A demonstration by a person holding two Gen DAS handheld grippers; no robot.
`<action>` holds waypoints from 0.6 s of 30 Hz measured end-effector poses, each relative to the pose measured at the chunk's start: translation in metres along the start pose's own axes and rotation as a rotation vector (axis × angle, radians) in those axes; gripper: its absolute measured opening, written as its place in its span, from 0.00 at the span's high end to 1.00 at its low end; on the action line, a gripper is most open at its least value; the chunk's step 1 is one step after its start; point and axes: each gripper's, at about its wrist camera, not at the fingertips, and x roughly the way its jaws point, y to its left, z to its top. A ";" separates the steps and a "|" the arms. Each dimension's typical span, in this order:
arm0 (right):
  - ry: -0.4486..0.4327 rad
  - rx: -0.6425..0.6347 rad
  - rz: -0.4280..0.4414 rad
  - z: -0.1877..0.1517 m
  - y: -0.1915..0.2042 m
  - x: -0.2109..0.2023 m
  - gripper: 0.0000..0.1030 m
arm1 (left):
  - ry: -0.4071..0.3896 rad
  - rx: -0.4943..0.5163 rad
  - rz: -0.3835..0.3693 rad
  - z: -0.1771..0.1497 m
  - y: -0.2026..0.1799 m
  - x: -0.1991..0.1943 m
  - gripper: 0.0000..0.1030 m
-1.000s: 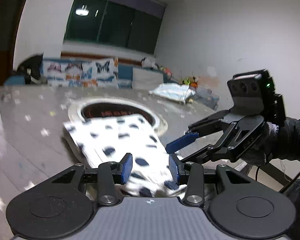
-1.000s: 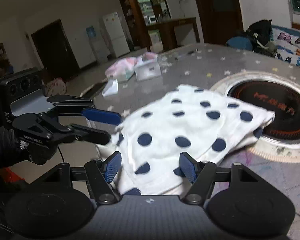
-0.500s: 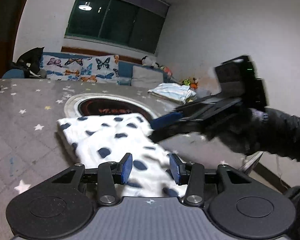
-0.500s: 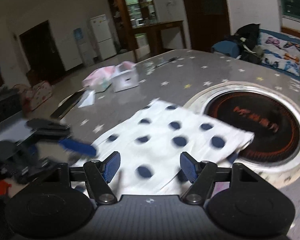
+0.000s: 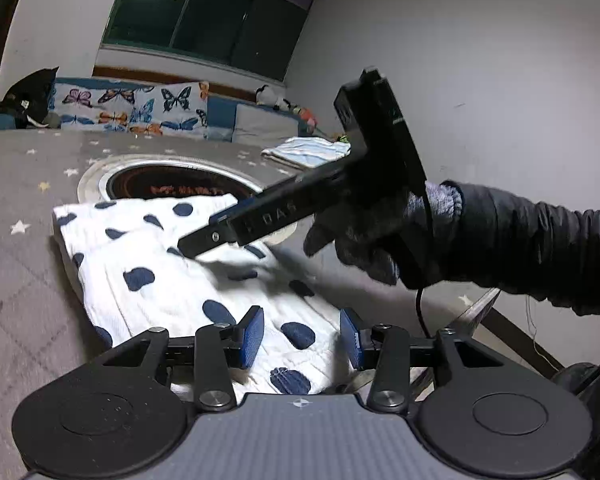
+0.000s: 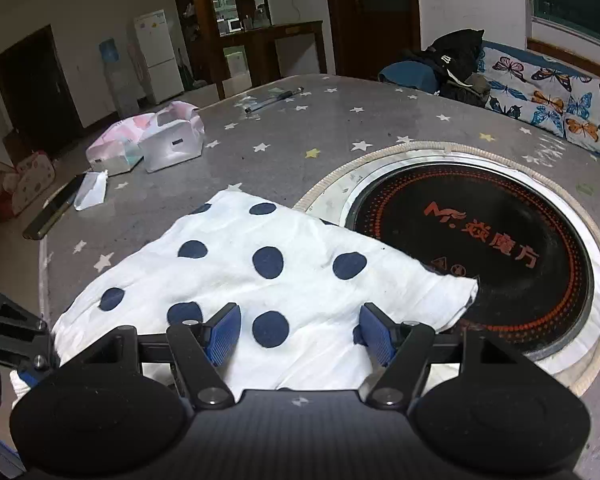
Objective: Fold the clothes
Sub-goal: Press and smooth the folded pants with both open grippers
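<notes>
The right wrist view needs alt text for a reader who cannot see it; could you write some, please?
A white cloth with navy dots lies on a grey starred table, one corner over a round black hob. The right gripper is above its near edge, jaws open.

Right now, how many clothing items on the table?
2: the polka-dot garment at the near edge, overlapping the round cooktop, and a folded light-blue item at the far side. Others may be hidden.

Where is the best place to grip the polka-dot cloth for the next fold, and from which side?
Probably the free corner of the polka-dot cloth lying over the round cooktop. It is a thin, flat point with nothing on it. The right gripper, its jaws open, could slide in low from the cooktop side and pinch it.
</notes>
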 end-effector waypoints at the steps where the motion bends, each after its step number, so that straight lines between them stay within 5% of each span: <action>1: -0.002 -0.010 -0.004 0.001 0.001 -0.001 0.34 | -0.002 -0.004 0.001 0.000 0.000 -0.001 0.55; 7: -0.017 -0.087 0.041 0.015 0.016 -0.014 0.29 | -0.040 -0.005 0.024 0.005 -0.004 -0.008 0.43; 18: 0.060 -0.164 0.103 0.027 0.040 0.023 0.29 | -0.033 -0.080 0.039 -0.003 0.002 -0.010 0.40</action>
